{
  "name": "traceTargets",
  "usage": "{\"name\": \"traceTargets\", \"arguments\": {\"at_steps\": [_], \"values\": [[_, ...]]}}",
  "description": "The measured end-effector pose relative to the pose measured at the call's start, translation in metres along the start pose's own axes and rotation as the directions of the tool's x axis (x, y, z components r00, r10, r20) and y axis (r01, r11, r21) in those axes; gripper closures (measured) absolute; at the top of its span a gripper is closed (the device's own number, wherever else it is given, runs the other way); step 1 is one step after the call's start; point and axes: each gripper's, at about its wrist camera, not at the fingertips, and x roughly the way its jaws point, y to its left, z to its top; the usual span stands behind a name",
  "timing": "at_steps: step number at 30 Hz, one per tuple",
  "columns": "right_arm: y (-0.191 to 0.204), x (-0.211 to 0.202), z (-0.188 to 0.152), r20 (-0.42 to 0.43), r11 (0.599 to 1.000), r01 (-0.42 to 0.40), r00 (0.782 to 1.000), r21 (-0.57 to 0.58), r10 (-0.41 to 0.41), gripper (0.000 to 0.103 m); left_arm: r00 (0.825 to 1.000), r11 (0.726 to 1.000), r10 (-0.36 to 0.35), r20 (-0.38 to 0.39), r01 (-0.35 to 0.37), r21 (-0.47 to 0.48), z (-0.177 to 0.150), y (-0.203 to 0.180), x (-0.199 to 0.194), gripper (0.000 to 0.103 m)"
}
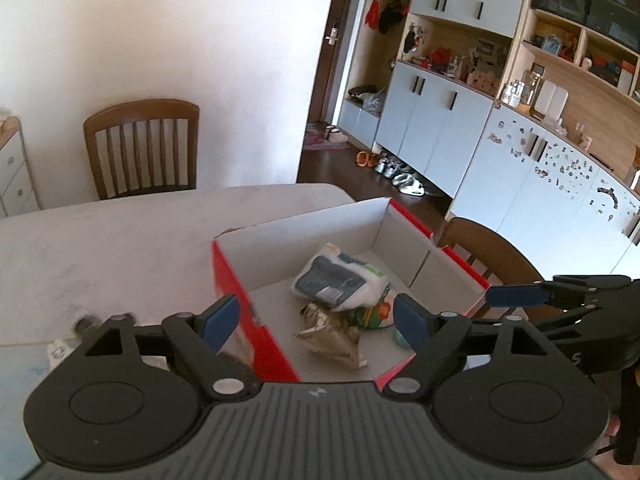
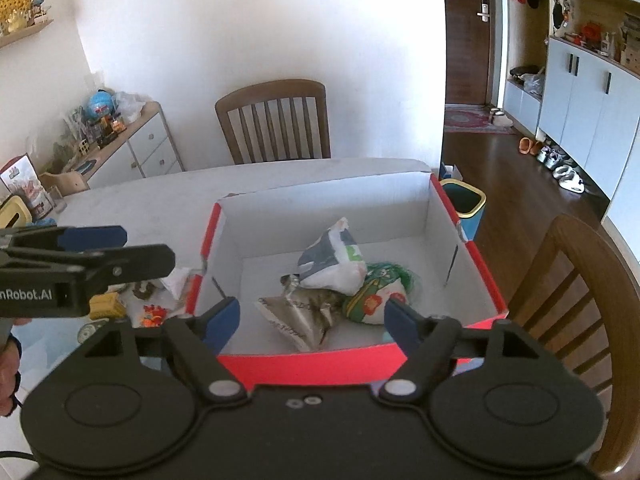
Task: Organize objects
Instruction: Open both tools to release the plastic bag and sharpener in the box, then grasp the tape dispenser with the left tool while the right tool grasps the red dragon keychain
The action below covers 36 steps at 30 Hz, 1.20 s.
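Note:
A red cardboard box (image 1: 276, 354) (image 2: 316, 368) with a white inside stands on the pale marble table (image 1: 100, 248) (image 2: 140, 200). In it lie a white and grey packet (image 1: 336, 278) (image 2: 332, 264), a green and white floral bag (image 1: 374, 312) (image 2: 374, 292) and a crumpled silver-brown packet (image 1: 332, 338) (image 2: 300, 316). My left gripper (image 1: 316, 320) is open and empty above the box's near left corner. My right gripper (image 2: 312, 320) is open and empty above the box's near edge. Each gripper shows from the side in the other's view, the right gripper (image 1: 516, 295) and the left gripper (image 2: 96, 238).
Several small loose items (image 2: 132, 304) lie on the table left of the box. Wooden chairs stand at the far side (image 1: 142, 148) (image 2: 276, 120) and at the right (image 1: 488, 252) (image 2: 580, 300). A blue bin (image 2: 464, 204) stands on the floor beyond the table.

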Motion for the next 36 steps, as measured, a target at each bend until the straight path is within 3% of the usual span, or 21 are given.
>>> {"name": "traceTargets", "arguments": {"at_steps": [5, 13, 18, 22, 31, 36], "values": [[0.018, -0.009, -0.009, 0.020, 1.000, -0.002, 1.000, 0.001, 0.002, 0.013, 1.000, 1.000, 0.013, 0.005, -0.013, -0.025, -0.013, 0.020, -0.019, 0.017], [0.051, -0.017, -0.021, 0.042, 1.000, -0.007, 0.999, 0.007, 0.006, 0.007, 1.000, 0.999, 0.017, 0.007, -0.016, -0.040, -0.029, 0.051, -0.045, 0.017], [0.071, -0.018, -0.027, 0.044, 1.000, -0.013, 0.999, 0.023, 0.012, 0.007, 1.000, 0.999, 0.015, 0.015, -0.014, -0.052, -0.040, 0.074, -0.061, 0.016], [0.088, -0.015, -0.032, 0.035, 0.999, -0.020, 0.999, 0.033, 0.019, 0.007, 1.000, 0.997, 0.014, -0.004, -0.014, -0.073, -0.049, 0.095, -0.068, 0.003], [0.125, -0.002, -0.043, 0.006, 1.000, -0.017, 1.000, 0.009, 0.017, 0.007, 1.000, 0.995, 0.009, 0.010, -0.008, -0.099, -0.079, 0.141, -0.082, 0.000], [0.143, 0.010, -0.046, -0.009, 1.000, -0.011, 1.000, -0.001, 0.011, 0.007, 0.998, 0.995, 0.059, -0.011, -0.060, -0.079, -0.096, 0.159, -0.077, 0.000]]}}
